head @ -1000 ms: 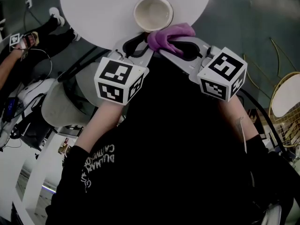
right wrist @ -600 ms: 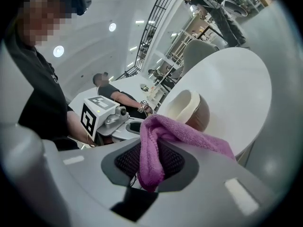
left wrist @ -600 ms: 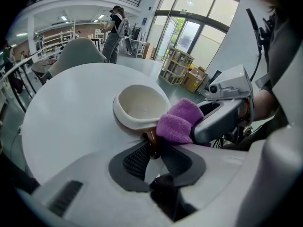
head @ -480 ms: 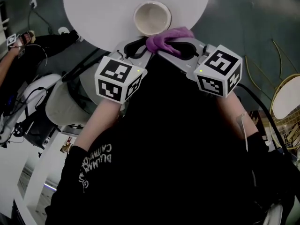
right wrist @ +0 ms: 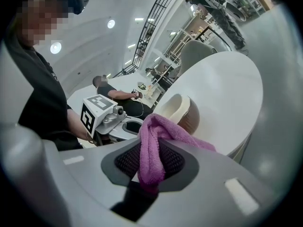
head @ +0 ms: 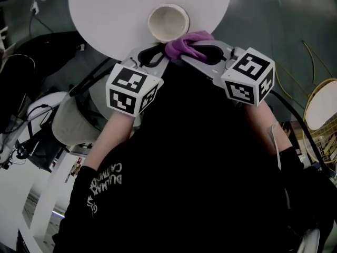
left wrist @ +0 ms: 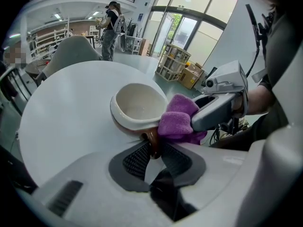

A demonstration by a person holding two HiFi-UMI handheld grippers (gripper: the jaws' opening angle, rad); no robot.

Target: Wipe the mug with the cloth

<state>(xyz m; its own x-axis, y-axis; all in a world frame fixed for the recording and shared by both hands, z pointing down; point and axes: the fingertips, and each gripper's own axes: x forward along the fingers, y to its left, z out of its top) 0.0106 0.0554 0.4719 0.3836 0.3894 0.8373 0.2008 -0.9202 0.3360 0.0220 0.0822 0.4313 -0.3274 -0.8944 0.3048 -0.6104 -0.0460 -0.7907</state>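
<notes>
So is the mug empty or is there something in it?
Empty. The head view looks straight into the mug and shows only its bare cream inside; the left gripper view shows the same.

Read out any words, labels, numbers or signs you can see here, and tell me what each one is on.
White print on the black shirt: skewed, too unclear to read.
The two marker cubes: black and white square patterns only, no letters or numbers.
The mug, the cloth and the table: no print.
</notes>
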